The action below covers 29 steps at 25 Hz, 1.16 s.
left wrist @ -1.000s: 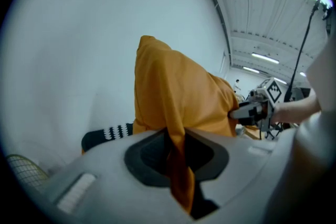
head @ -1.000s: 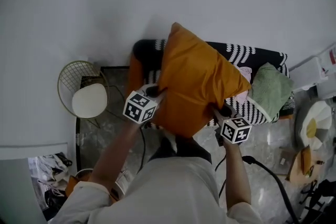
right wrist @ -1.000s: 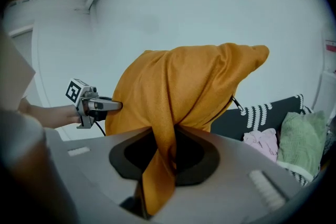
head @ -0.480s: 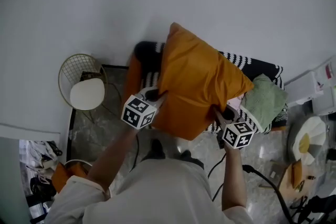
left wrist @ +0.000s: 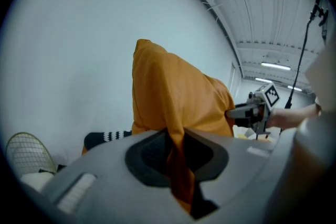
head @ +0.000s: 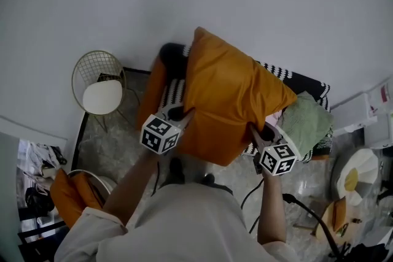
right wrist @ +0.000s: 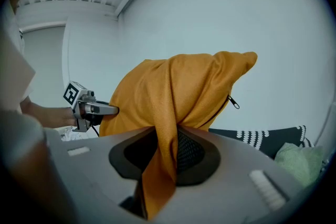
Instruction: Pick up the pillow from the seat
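The orange pillow point(head: 230, 104) is held up above the left end of the black-and-white seat point(head: 298, 80). The left tongs point(head: 183, 112) are clamped on a fold of fabric at its left edge, and the right tongs point(head: 253, 129) on a fold at its right edge. A green cloth point(head: 312, 121) lies at the seat's right end.

left gripper point(head: 182, 112): grey moulded shell; dark oval recess round the jaws; pale ribbed strip on top.
right gripper point(head: 256, 130): same grey shell and dark recess; black meshed pad point(right wrist: 190, 152) inside.
marker cubes point(head: 161, 134): white, black square patterns, one on each gripper.
cable point(head: 309, 213): black, thick, trailing from right gripper.
top point(head: 184, 224): light beige.
sleeves point(head: 83, 227): short, same beige.
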Motion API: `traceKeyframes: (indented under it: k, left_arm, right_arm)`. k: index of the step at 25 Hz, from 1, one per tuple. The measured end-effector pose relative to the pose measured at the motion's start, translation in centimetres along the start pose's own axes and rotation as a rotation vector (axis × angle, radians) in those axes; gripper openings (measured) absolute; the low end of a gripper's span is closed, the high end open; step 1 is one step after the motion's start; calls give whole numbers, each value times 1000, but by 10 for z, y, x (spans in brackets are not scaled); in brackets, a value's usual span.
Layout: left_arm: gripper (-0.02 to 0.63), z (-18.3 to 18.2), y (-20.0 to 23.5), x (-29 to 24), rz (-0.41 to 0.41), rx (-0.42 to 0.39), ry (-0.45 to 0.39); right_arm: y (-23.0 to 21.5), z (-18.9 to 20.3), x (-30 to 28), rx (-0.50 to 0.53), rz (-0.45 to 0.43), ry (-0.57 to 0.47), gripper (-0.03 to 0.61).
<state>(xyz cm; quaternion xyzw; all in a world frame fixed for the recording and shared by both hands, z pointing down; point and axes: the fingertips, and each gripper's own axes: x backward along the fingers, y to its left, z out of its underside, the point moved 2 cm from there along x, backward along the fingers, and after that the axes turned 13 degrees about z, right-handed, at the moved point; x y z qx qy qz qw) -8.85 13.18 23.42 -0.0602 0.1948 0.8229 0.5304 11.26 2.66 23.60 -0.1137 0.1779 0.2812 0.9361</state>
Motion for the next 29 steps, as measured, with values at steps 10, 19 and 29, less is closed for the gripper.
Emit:
traceKeyframes:
  k: [10, 19, 29]
  left_arm:
    - [44, 2, -39, -1, -28, -5, -15]
    - [44, -3, -47, 0, -32, -20, -23]
    - [44, -8, -43, -3, -29, -28, -21]
  right_arm:
    - [-12, 7, 32, 22, -19, -23, 98]
    - [-14, 4, 38, 26, -19, -43, 98]
    - [-17, 0, 33, 15, -10, -48, 98]
